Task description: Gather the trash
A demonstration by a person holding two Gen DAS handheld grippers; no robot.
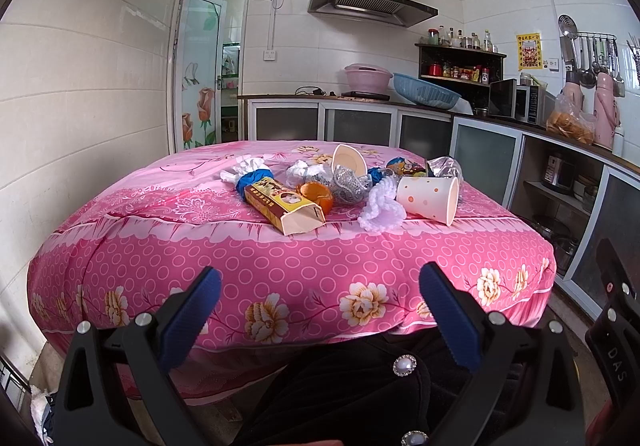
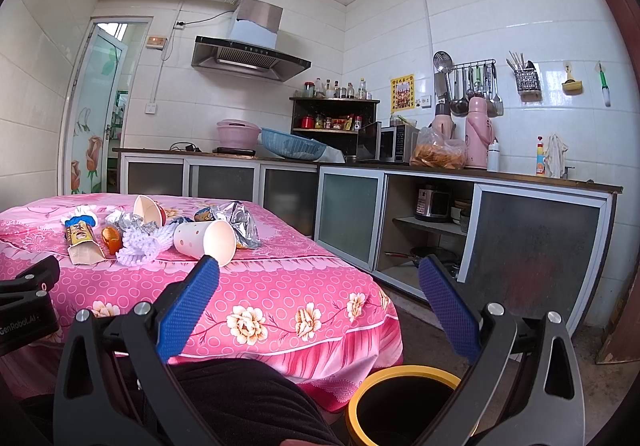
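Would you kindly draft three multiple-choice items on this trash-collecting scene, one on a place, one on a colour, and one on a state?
1. Where does the bin stand?
A. On the table
B. On the floor beside the table
C. On the kitchen counter

2. What colour is the bin's rim?
A. Yellow
B. Green
C. White

3. How is the dotted paper cup placed?
A. Upright
B. Upside down
C. Lying on its side

Answers:
1. B, the bin sits low on the floor past the hanging edge of the pink tablecloth.
2. A, a yellow ring tops its dark body.
3. C, the dotted paper cup lies on its side with its open mouth facing sideways. Both the left gripper and the right gripper are open and hold nothing.
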